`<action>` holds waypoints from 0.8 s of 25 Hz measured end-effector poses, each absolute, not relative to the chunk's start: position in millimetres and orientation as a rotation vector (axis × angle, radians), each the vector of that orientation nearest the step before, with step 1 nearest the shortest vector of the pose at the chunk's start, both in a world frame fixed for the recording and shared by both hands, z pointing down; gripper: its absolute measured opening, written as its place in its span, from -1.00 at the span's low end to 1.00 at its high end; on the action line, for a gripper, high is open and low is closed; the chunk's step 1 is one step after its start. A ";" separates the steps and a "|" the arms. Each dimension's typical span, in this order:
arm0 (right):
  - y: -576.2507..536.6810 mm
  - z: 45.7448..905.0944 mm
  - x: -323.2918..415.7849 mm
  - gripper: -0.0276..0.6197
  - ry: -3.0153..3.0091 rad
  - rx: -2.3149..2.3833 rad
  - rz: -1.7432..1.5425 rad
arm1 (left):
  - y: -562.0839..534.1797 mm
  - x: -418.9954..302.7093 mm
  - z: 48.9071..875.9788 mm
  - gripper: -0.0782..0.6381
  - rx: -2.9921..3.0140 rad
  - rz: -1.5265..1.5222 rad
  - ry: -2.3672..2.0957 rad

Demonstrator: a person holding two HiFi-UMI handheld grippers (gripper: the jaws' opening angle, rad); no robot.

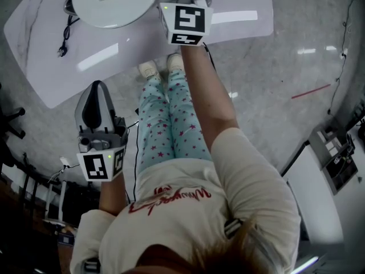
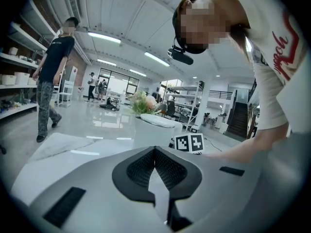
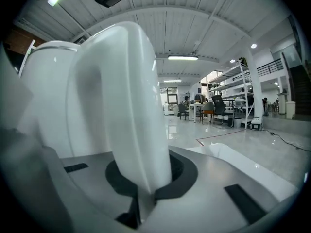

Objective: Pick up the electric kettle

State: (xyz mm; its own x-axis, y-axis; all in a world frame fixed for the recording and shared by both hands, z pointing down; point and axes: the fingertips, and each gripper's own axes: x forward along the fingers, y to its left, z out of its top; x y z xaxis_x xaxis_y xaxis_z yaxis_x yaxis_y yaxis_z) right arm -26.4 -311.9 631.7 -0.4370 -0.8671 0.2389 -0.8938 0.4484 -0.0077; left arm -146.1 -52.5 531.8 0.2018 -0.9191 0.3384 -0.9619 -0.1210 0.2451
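The white electric kettle (image 1: 114,1) stands on the white table (image 1: 239,16) at the top of the head view. My right gripper (image 3: 148,191) is shut on the kettle's upright handle (image 3: 121,106), which fills the gap between its pads. The kettle's body (image 3: 43,96) rises just to the left of the handle. In the head view only that gripper's marker cube (image 1: 187,20) shows, beside the kettle. My left gripper (image 1: 98,85) hangs over the floor, short of the table's near edge. Its fingers meet with nothing between them. From there the kettle (image 2: 156,127) lies ahead.
A black power cord with a plug (image 1: 65,36) lies on the table left of the kettle. The holder's legs (image 1: 171,113) stand at the table's near edge. A white cabinet (image 1: 319,176) is at the right. Another person (image 2: 51,76) stands by shelves (image 2: 14,81) far left.
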 end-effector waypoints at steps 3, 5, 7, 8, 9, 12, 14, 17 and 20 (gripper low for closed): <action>-315.0 631.5 -26.6 -0.83 -2.494 1.585 0.251 | -51.3 -149.9 532.5 -0.79 2.067 0.141 -1.759; -318.0 629.1 -28.1 -0.82 -2.498 1.596 0.251 | -52.6 -150.0 532.9 -0.79 2.063 0.141 -1.759; -320.1 625.0 -30.2 -0.82 -2.507 1.595 0.232 | -55.1 -149.9 532.1 -0.79 2.064 0.142 -1.758; -320.7 622.9 -30.6 -0.82 -2.511 1.596 0.230 | -56.5 -150.3 531.0 -0.79 2.064 0.139 -1.761; -321.3 620.9 -30.6 -0.82 -2.515 1.600 0.233 | -58.1 -151.2 529.3 -0.79 2.064 0.136 -1.766; -323.1 613.9 -30.0 -0.81 -2.527 1.610 0.251 | -61.5 -156.0 522.5 -0.79 2.068 0.135 -1.787; -322.6 607.7 -28.6 -0.81 -2.533 1.623 0.260 | -60.8 -159.0 517.8 -0.79 2.071 0.141 -1.796; -321.6 592.1 -24.5 -0.81 -2.544 1.649 0.255 | -59.5 -162.2 510.4 -0.79 2.076 0.143 -1.809; -323.0 566.9 -18.9 -0.81 -2.563 1.673 0.250 | -62.8 -161.8 497.9 -0.79 2.090 0.135 -1.825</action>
State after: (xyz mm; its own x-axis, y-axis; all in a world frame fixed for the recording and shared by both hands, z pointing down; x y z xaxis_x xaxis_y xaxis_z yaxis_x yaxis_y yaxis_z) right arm -18.9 -323.0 566.9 -0.4047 -0.9025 0.1472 -0.9140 0.3939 -0.0972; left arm -161.8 -62.8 497.9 0.1606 -0.9389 0.3043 -0.9735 -0.0999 0.2056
